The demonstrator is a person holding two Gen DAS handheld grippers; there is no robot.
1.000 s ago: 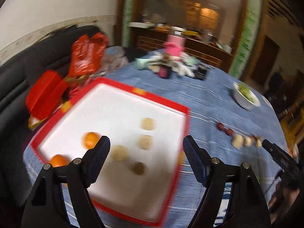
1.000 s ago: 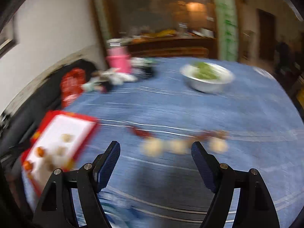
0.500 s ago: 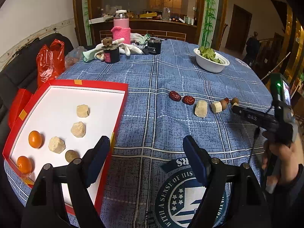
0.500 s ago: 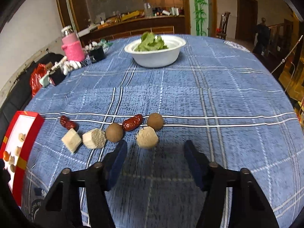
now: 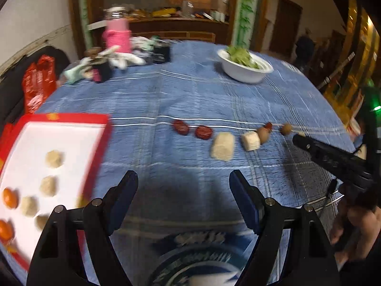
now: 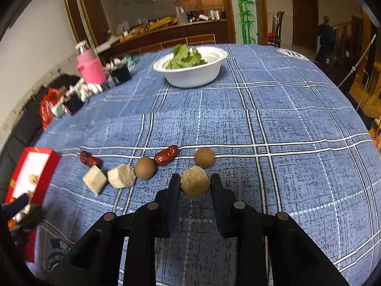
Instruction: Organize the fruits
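My right gripper (image 6: 194, 181) is shut on a beige lumpy chunk (image 6: 195, 182) on the blue plaid cloth. Behind it lie a brown round fruit (image 6: 204, 157), a red date (image 6: 166, 155), another brown fruit (image 6: 145, 167), two pale chunks (image 6: 121, 176) and a second red date (image 6: 89, 159). My left gripper (image 5: 183, 188) is open and empty above the cloth. The red-rimmed white tray (image 5: 102, 143) at its left holds several beige chunks (image 5: 54, 158) and two small oranges (image 5: 9, 197). The row of fruit also shows in the left wrist view (image 5: 222, 146).
A white bowl of green leaves (image 6: 190, 65) stands at the back. A pink bottle (image 6: 90, 66) and small clutter sit at the back left. A red bag (image 5: 38, 88) lies on a dark sofa off the table's left edge.
My right gripper has moved forward and closed on the beige chunk. My left gripper has swung right, away from the tray, and stays open.
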